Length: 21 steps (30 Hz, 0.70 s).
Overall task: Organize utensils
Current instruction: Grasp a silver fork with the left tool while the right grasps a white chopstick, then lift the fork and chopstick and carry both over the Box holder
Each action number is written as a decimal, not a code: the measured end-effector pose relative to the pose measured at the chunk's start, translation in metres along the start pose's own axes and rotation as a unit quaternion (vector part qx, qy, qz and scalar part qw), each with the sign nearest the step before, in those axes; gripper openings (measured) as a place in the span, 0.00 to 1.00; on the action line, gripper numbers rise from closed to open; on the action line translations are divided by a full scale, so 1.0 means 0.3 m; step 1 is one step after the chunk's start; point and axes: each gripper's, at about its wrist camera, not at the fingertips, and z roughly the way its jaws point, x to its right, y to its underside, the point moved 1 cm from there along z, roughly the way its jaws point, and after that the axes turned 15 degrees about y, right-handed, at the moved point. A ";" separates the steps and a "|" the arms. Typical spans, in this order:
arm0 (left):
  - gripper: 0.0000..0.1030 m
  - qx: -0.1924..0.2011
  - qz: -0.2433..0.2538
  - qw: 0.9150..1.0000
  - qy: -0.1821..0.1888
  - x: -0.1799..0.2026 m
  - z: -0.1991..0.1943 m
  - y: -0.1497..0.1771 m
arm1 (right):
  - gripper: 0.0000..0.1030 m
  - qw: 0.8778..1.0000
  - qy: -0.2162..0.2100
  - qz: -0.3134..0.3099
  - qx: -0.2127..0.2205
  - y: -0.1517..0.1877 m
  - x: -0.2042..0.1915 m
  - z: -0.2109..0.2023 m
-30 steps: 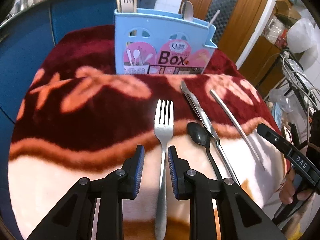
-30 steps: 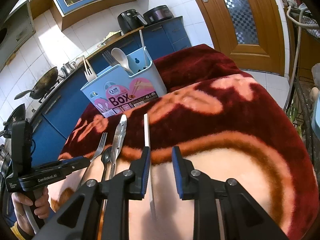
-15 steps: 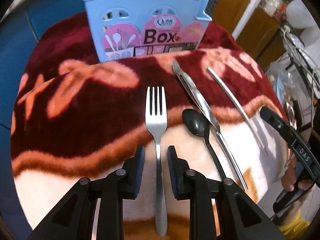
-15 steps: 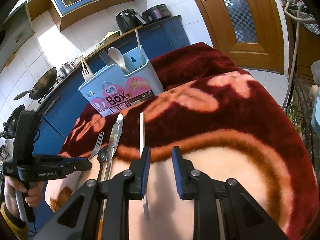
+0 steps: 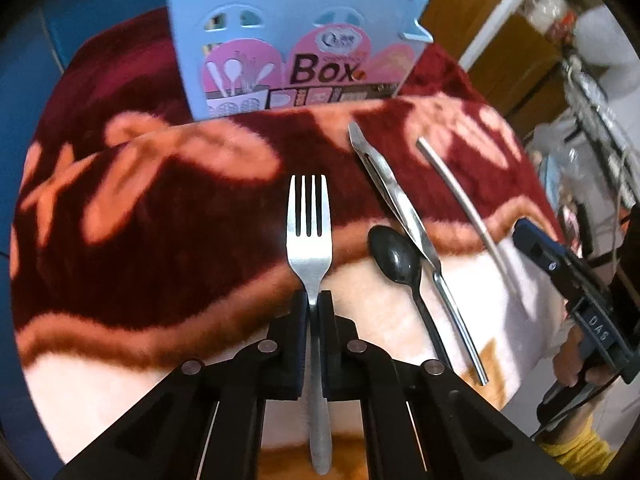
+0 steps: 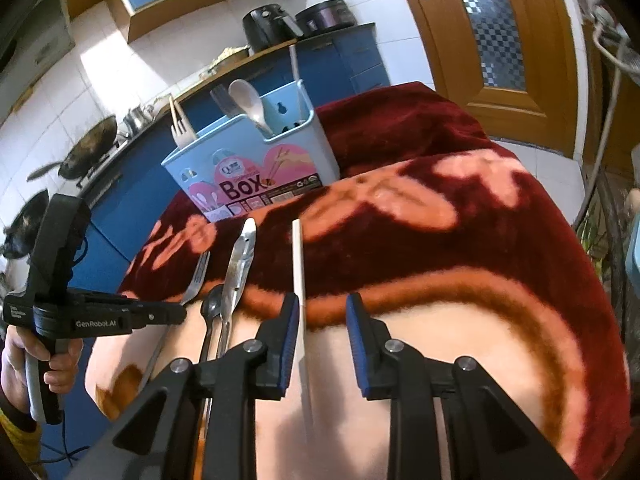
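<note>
— Jaws first: how are they seen to stand?

— On the left gripper (image 5: 313, 312) the jaws are pressed together on the neck of the fork (image 5: 309, 236), just behind its tines; the handle is run back between the two fingers. On the right gripper (image 6: 322, 328) the jaws are spread and are opening a little; the thin white stick (image 6: 298, 276) is lain between them, close against the left pad (image 6: 290, 344), with clear space to the other pad. Whether that pad touches the stick cannot be told.

— And where are the utensils, taken from the blue utensil box (image 5: 296, 40)?

— Everything is laid on the red and cream blanket (image 5: 140, 220) in front of the box. Going left to right in the left wrist view: the fork is found straight in front of the box's middle; the black spoon (image 5: 394, 258) is placed just right of the fork, further from the box; the metal tongs (image 5: 404, 216) are laid against the spoon's right side, their tip reaching nearest to the box; the white stick is set apart to the right of the tongs.

— What is held inside the box?

— A pale fork (image 6: 182, 136), chopsticks (image 6: 175, 109), a dark utensil and a pale ladle (image 6: 250, 100) are stood upright in it, as seen from the right wrist.

— Anything beyond the box?

— Blue cabinets (image 6: 352, 60) and a wooden door (image 6: 492, 20) are seen behind it.
</note>
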 end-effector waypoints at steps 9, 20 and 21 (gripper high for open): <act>0.04 0.085 -0.032 0.995 0.053 -0.073 -0.080 0.056 | 0.26 0.996 0.018 -0.071 -0.047 -0.067 -0.100 0.042; 0.04 0.121 -0.029 0.990 0.073 -0.086 -0.104 0.062 | 0.18 0.973 0.055 -0.152 -0.163 -0.138 -0.200 0.190; 0.04 0.124 -0.028 0.989 0.073 -0.087 -0.107 0.062 | 0.18 0.972 0.058 -0.156 -0.167 -0.142 -0.206 0.197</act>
